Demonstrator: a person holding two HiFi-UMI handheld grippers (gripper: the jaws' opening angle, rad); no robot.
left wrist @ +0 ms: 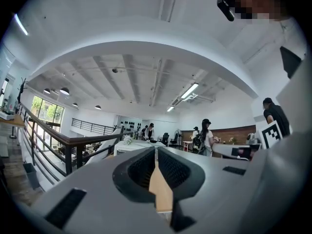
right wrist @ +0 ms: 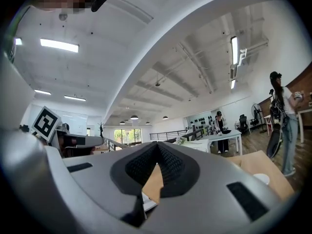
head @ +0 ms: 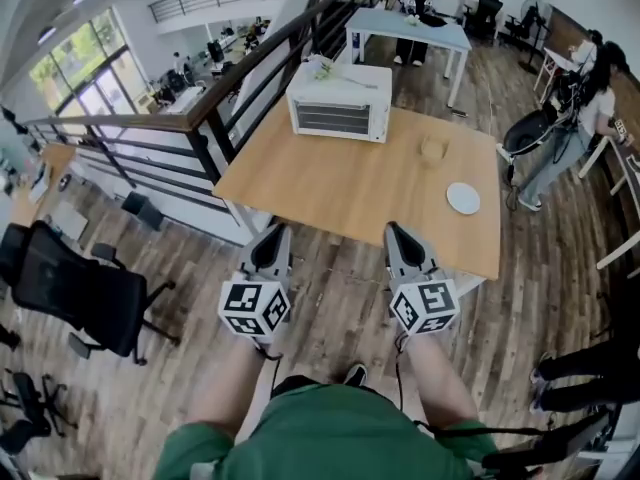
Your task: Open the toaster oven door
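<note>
A white toaster oven (head: 340,102) stands at the far side of a wooden table (head: 340,193), its door closed and facing me. In the head view my left gripper (head: 276,232) and right gripper (head: 397,231) hover side by side at the table's near edge, well short of the oven. Both are shut with nothing between the jaws. The left gripper view shows its jaws (left wrist: 155,152) together, with the oven (left wrist: 127,146) small beyond them. The right gripper view shows its jaws (right wrist: 157,147) together, and the oven (right wrist: 192,145) appears far off to the right.
On the table sit a white plate (head: 463,198) at the right and a small clear cup (head: 433,150). A dark railing (head: 200,128) runs along the table's left side. A black office chair (head: 80,288) stands at the left. People stand at the right and by a far blue table (head: 410,28).
</note>
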